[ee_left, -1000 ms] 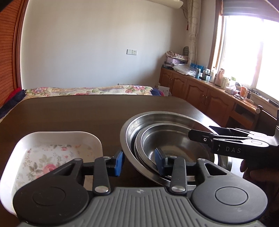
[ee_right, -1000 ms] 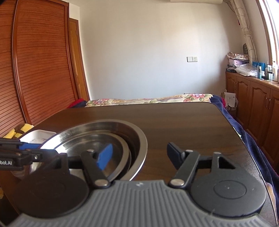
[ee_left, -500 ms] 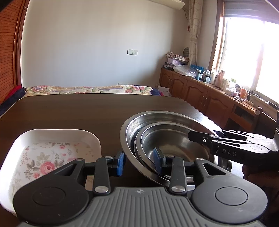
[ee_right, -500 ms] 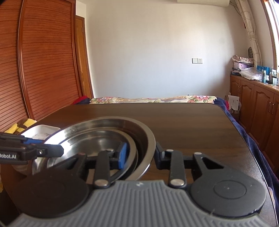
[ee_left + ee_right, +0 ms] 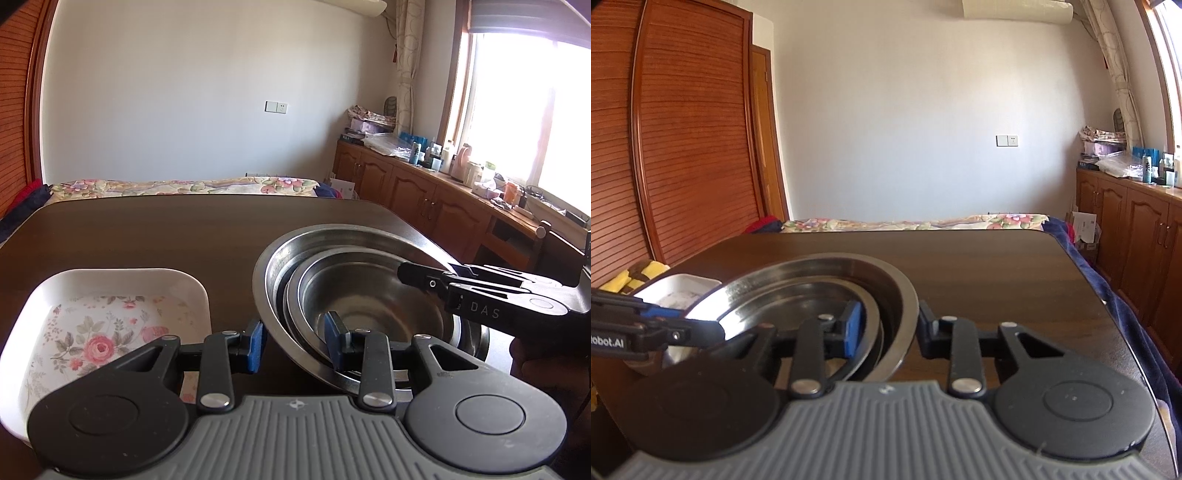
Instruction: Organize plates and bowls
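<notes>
Bowls (image 5: 369,295) of steel, three nested by the rims that show, sit on the dark table (image 5: 166,229), tilted up at their left side. The left claw (image 5: 293,343) straddles the near-left rim of the stack, half closed with a gap at the left pad, so not yet gripping. The right claw (image 5: 890,328) straddles the opposite, right rim, jaws close around it; a firm grip cannot be confirmed. One white floral dish (image 5: 107,321) lies just left of the stack, beside the left claw, which is nearer to it.
</notes>
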A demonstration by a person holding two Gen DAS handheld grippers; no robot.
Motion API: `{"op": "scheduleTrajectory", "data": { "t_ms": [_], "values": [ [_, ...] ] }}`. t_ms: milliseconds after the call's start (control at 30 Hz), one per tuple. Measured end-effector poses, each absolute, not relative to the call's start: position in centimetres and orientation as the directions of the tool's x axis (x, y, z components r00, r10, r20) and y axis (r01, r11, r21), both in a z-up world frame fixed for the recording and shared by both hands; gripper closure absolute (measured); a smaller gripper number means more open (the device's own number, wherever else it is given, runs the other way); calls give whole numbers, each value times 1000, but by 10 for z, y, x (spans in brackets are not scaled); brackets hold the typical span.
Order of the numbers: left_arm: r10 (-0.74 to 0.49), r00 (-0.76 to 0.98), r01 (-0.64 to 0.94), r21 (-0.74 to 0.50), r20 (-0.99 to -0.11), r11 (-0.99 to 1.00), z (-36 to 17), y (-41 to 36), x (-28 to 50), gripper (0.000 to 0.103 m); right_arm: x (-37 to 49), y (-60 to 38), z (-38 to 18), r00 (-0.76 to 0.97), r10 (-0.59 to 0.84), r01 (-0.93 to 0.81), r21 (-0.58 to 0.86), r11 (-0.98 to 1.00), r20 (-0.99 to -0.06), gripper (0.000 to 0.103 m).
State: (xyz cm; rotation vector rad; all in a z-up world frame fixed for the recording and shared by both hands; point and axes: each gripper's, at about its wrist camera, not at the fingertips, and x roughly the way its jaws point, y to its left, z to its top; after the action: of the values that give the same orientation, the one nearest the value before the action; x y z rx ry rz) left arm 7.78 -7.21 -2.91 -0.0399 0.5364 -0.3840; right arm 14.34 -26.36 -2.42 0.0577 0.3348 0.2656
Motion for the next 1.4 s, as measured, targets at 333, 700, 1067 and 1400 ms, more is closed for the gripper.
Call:
{"op": "scheduleTrajectory", "data": {
  "t_ms": [333, 700, 1067, 1400],
  "values": [
    [-382, 800, 354, -150, -463, 923, -21, -61, 70, 67, 144, -261, -16, 904, 277, -250, 123, 960, -326, 71],
    [-368, 834, 339, -144, -411, 930, 4, -39, 56, 67, 139, -243, 5, 907, 293, -272, 110, 956, -303, 71],
    [-344, 854, 310, -148, -390, 939, 18, -3, 51, 67, 143, -213, 14, 892, 337, -321, 103, 942, -302, 71],
    [-300, 873, 258, -159, -383, 953, 21, 30, 58, 67, 155, -181, 15, 866, 388, -376, 103, 921, -316, 71]
  ]
}}
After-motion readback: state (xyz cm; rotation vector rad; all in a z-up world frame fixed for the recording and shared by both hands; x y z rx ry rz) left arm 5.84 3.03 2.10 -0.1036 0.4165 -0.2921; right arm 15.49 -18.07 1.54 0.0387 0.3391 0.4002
